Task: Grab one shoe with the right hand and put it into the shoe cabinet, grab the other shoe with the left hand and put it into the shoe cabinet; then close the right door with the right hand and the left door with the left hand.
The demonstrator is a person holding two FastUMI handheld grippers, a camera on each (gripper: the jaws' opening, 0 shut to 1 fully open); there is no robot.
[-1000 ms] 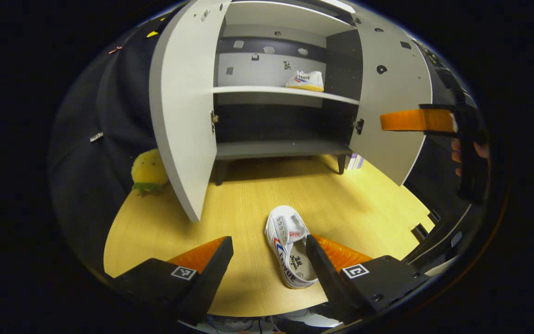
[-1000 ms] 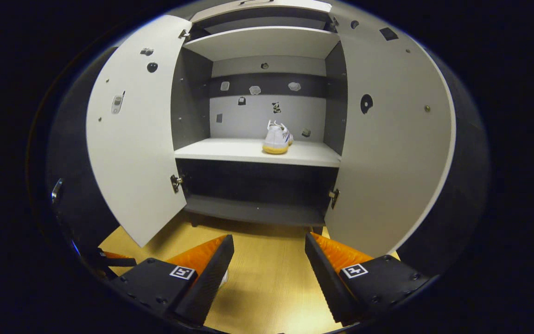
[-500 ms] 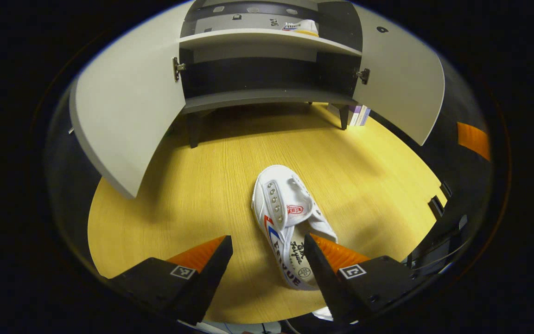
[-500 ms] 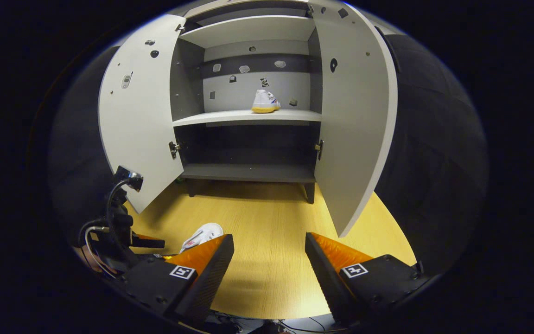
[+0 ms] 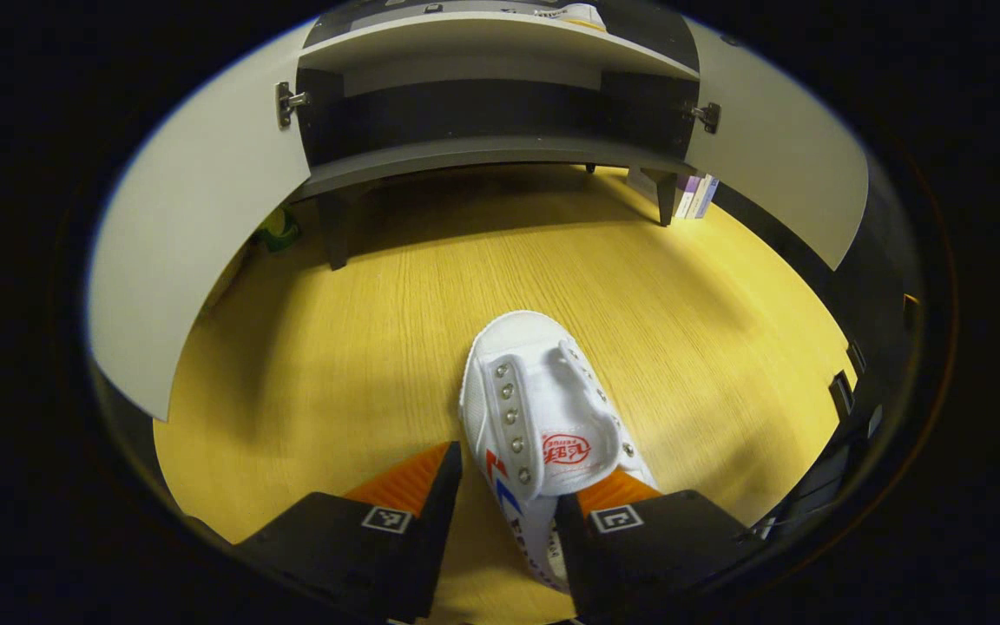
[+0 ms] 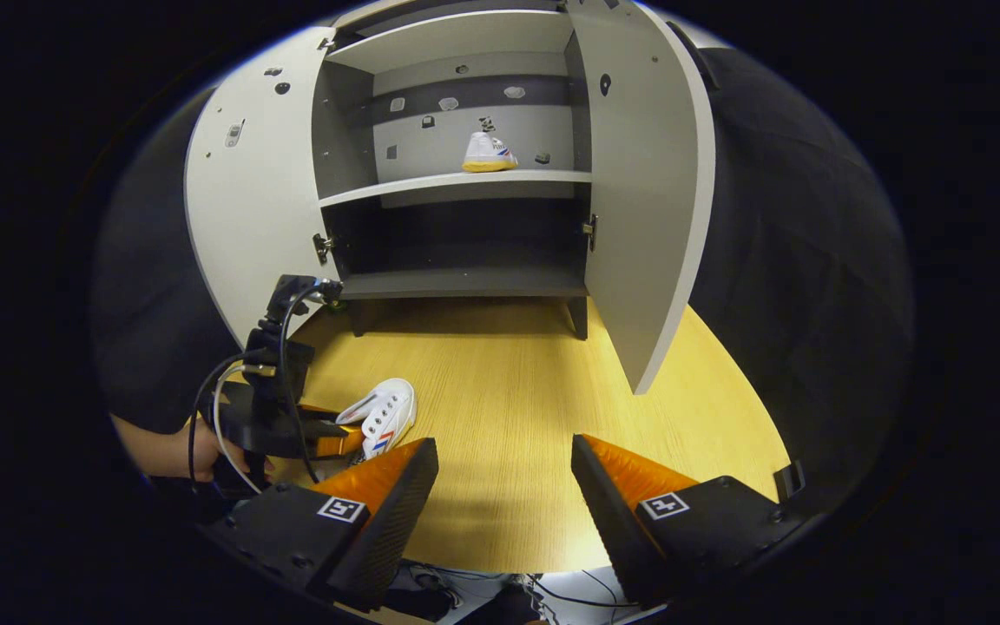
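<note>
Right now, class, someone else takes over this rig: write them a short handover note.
Left tool: closing around the table shoe at its heel; grip not confirmed.
Right tool: open, empty, above the table.
Done: one shoe is on the cabinet's upper shelf.
Left: grip the table shoe and shelve it, then shut the right door and the left door, both open.

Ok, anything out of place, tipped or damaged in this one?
Nothing stands out. One shoe sits upright on the cabinet shelf, the other shoe lies flat on the table, and both doors hang open.
</note>
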